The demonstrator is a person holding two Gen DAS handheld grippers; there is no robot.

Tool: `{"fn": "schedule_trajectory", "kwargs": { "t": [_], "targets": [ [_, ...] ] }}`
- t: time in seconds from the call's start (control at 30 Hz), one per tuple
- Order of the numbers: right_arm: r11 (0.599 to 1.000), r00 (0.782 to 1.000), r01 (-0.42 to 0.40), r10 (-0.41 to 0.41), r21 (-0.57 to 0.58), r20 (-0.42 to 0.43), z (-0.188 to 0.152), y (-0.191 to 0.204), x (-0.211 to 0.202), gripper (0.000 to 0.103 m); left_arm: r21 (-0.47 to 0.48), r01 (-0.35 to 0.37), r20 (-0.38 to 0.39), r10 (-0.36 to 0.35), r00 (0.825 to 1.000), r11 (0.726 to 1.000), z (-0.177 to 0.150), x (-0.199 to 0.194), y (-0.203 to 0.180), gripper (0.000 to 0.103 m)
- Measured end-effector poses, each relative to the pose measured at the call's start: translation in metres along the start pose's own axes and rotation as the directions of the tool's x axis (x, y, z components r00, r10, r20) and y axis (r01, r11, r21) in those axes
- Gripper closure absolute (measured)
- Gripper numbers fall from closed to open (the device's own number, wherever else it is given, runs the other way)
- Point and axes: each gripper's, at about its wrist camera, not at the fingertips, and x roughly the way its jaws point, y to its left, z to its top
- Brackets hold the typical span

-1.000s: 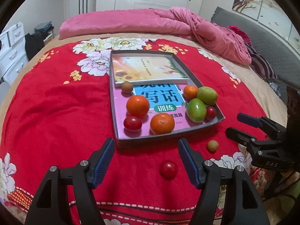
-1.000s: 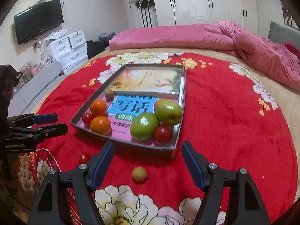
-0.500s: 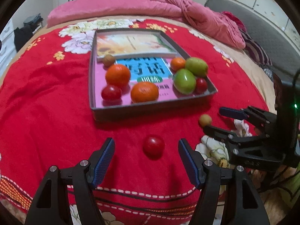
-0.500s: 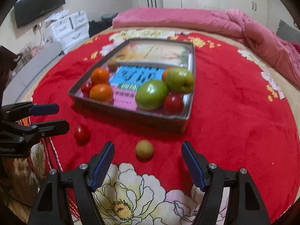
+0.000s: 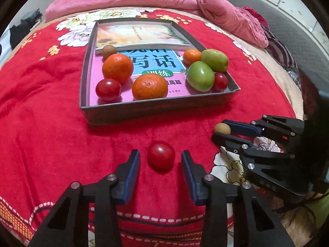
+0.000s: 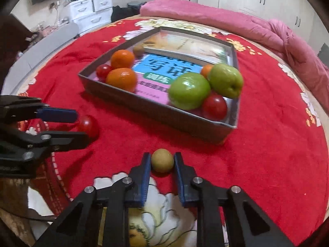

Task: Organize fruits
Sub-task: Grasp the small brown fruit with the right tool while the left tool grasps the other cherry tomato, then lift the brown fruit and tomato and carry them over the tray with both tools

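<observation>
Now R tool [image 6: 160,160] pinching longan [image 6: 162,160]; L tool [image 5: 160,156] closing round tomato [image 5: 161,157].

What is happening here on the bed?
A person is collecting loose fruit into the grey tray. The right gripper has shut its fingers on a small tan fruit. The left gripper is closing around a red tomato, with gaps on both sides. Both fruits lie on the red blanket.

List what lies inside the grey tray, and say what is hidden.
The grey tray holds two books, three oranges, two green fruits, two tomatoes and a brown fruit. Books cover its floor.
</observation>
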Motion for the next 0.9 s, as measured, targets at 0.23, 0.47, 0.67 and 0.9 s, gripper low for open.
{"fn": "schedule_trajectory", "kwargs": {
  "t": [0.23, 0.47, 0.67, 0.9],
  "targets": [
    [0.994, 0.994, -0.085, 0.08, 0.068, 0.075, 0.006, -0.009, -0.017, 0.08, 0.012, -0.006, -0.003, 0.006, 1.0, 1.0, 0.005, 0.008, -0.002, 0.073],
    [0.989, 0.976, -0.118, 0.1, 0.084, 0.192, 0.016, -0.014, -0.041, 0.08, -0.03, -0.013, 0.113, 0.016, 0.993, 0.999, 0.018, -0.027, 0.01, 0.073],
    [0.992, 0.968, -0.105, 0.086, 0.068, 0.235, 0.022, -0.013, -0.049, 0.08, -0.091, -0.03, 0.205, 0.048, 0.978, 0.995, 0.034, -0.053, 0.03, 0.073],
    [0.993, 0.961, -0.089, 0.065, 0.076, 0.267, 0.025, -0.017, -0.054, 0.08, -0.13, -0.073, 0.251, 0.105, 0.962, 0.989, 0.045, -0.06, 0.048, 0.073]
  ]
}}
